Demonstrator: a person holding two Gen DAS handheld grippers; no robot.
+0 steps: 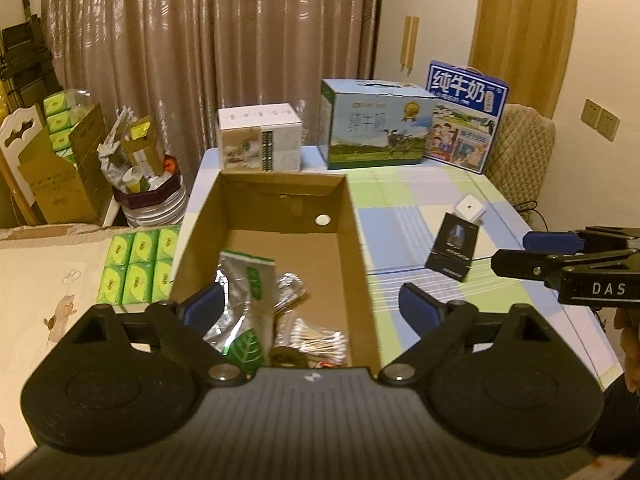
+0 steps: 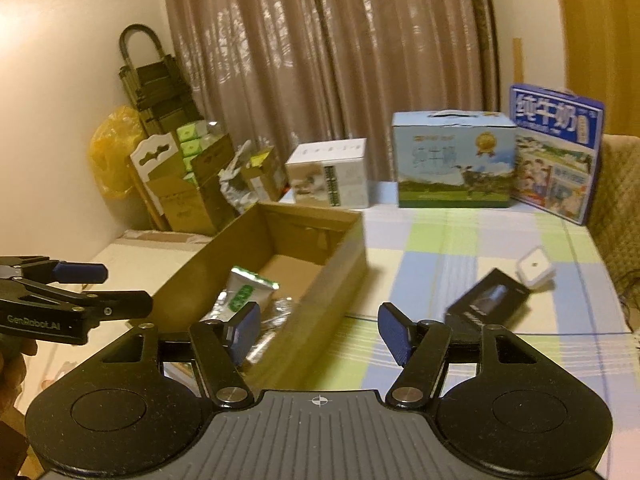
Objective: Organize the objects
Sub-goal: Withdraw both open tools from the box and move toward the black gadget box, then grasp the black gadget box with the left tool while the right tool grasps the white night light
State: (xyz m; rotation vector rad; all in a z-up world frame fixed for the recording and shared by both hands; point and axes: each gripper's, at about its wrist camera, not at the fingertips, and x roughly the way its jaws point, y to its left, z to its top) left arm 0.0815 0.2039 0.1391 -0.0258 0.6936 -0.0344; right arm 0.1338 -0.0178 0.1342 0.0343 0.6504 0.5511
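Checked cloth covered the tabletop. Foil packets and cotton swabs already lay in the cardboard box; black box and white cube remained outside. Left claw and right claw stood apart, empty.

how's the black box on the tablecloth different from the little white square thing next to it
The black box is dark, oblong and larger; the white square thing is pale, squarish and smaller, with a dark dot on top. The black box lies nearer the cardboard box. Both rest on the checked tablecloth, outside that box.
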